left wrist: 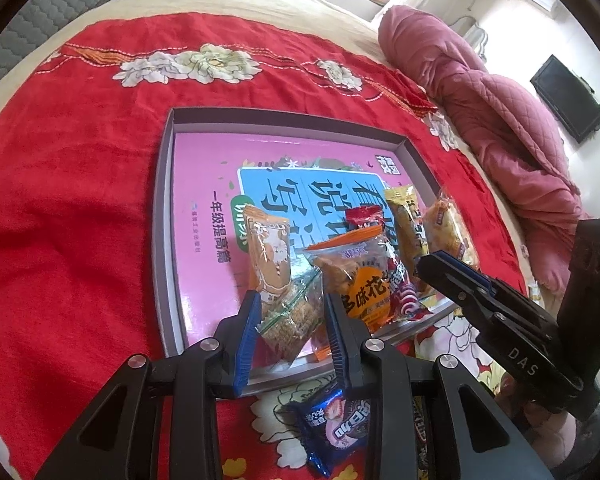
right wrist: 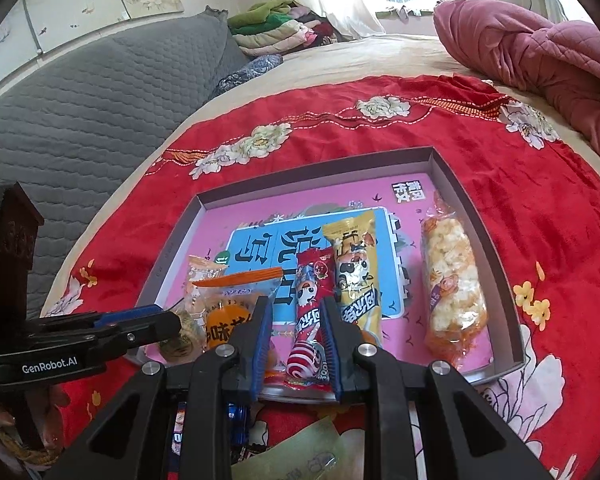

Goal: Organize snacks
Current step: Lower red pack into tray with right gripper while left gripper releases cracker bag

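Left gripper (left wrist: 290, 340) pinches a clear bag (left wrist: 292, 320) at the tray's (left wrist: 168, 184) six o'clock edge; right gripper (right wrist: 298, 344) clamps the red stick (right wrist: 310, 320) beside it. Lay each flat, parallel to the yellow stick (right wrist: 356, 276), before letting go

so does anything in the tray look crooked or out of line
Yes. The puffed rice bar, yellow bar and red lollipop pack lie side by side lengthwise, but the orange-topped packet at the left sits tilted, overlapping the clear-wrapped snack held in the left claw.
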Available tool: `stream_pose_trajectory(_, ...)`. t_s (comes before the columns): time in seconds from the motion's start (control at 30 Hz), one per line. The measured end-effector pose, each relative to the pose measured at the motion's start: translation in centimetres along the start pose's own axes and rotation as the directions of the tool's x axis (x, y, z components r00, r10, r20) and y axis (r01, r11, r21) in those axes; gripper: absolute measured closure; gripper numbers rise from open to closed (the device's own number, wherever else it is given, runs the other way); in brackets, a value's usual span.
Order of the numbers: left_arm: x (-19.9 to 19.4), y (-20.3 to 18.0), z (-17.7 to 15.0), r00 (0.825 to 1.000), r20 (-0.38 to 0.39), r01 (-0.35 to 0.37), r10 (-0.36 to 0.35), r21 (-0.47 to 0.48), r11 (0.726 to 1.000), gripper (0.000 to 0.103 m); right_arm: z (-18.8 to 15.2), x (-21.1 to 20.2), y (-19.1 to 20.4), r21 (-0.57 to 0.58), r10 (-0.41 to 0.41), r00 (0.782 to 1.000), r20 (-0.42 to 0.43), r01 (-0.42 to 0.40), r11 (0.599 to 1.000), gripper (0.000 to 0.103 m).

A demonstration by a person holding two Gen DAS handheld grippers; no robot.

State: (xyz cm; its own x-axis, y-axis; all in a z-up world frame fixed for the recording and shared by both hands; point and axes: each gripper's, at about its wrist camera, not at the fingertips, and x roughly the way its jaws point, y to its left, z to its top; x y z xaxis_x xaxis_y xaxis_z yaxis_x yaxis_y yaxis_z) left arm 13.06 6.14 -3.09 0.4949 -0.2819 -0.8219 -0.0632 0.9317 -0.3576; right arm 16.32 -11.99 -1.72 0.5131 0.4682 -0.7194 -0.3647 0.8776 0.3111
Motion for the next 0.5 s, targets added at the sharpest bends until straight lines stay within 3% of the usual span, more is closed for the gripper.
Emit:
stream_pose_trajectory(0.17, -0.6, 0.1, 0.1, 1.000, 0.018, -0.001, 0.001, 0.001, 1.000, 0.069, 0.1, -0.4, 0.1, -0.002, 0.001, 1.000, 0.007, -0.001, 1.000, 0.078)
stream_pose_trajectory(0.5, -1.8, 0.5, 0.4, 0.999, 0.049, -0.002, 0.003, -0.012, 1.000, 0.058, 0.3, -1.1, 0.0, -0.003, -0.003, 1.000, 0.018, 0.003, 1.000, 0.078)
